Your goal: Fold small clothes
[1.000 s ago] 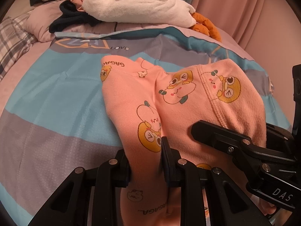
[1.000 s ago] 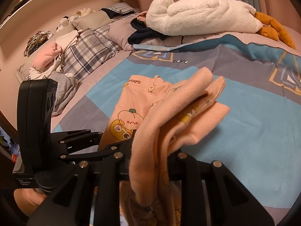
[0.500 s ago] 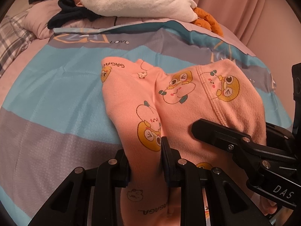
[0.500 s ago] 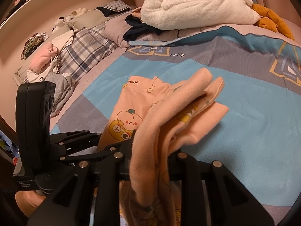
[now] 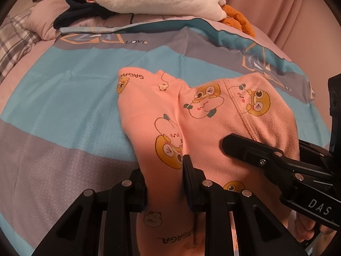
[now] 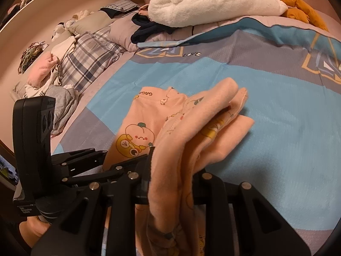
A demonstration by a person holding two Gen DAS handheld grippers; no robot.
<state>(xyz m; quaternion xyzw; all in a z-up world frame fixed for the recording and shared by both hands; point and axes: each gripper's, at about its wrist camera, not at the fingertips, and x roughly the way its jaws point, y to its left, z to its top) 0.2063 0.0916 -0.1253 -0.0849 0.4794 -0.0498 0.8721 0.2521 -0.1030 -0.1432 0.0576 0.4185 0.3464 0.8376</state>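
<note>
Two tongs: left tongs (image 5: pixel 164 166) and right tongs (image 6: pixel 170 160) each pinch the pink garment (image 5: pixel 191 117)
Garment: partly lifted, far end resting on the bed (image 5: pixel 64 106)
Background: white plush blanket (image 6: pixel 213 2)

A bed (image 6: pixel 277 128) fills most of both views, spread with a cover (image 5: pixel 64 98) in broad blue and grey bands; the word "LOVE" (image 5: pixel 136 42) is printed beside a geometric emblem near its far edge. At twelve o'clock a white fluffy blanket (image 6: pixel 213 2) lies rolled, with an orange plush item (image 6: pixel 298 6) at its one o'clock end and a dark garment (image 6: pixel 147 28) at its eleven o'clock end. Towards ten o'clock lie a plaid pillow (image 6: pixel 89 59) and a heap of loose clothes (image 6: pixel 46 79) along a pale wall (image 6: pixel 64 10). Pink curtains (image 5: pixel 287 10) hang at one o'clock. The light is warm and dim.
</note>
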